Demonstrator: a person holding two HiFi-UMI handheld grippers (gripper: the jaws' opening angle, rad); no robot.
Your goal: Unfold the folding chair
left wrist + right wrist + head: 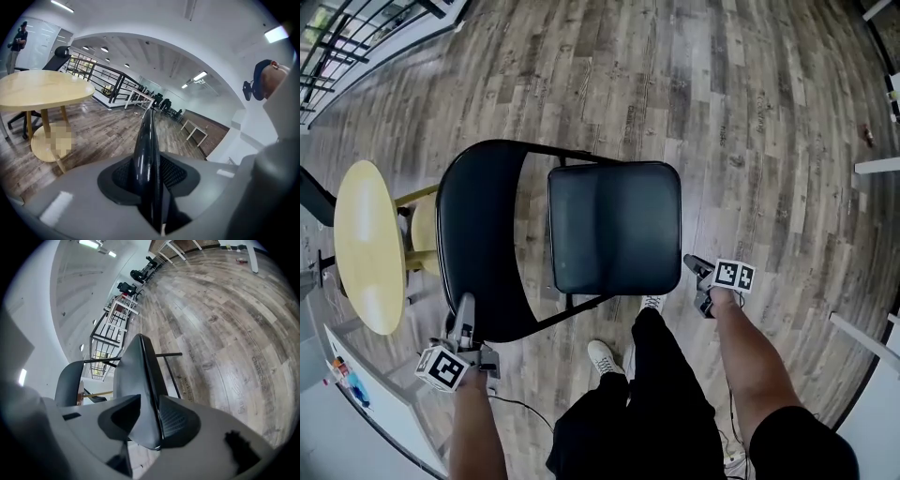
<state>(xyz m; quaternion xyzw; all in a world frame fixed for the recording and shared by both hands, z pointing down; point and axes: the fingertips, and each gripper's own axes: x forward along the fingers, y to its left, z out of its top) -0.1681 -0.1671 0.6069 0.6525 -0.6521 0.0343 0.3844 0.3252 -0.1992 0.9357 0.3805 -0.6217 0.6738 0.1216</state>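
A black folding chair stands on the wood floor, its curved backrest (478,234) at the left and its padded seat (614,228) lying flat to the right. My left gripper (465,317) is shut on the backrest's near rim. In the left gripper view that glossy rim (146,150) runs straight up between the pads of the left gripper (149,183). My right gripper (694,272) is shut on the seat's right edge. The right gripper view shows the seat (138,380) pinched edge-on in the right gripper (149,420), with the backrest (68,380) behind it.
A round pale wooden table (367,246) stands close to the chair's left. My legs and a white shoe (605,356) are just below the seat. A white desk (366,394) sits at bottom left, white table legs (877,167) at the right, a black railing (337,47) far left.
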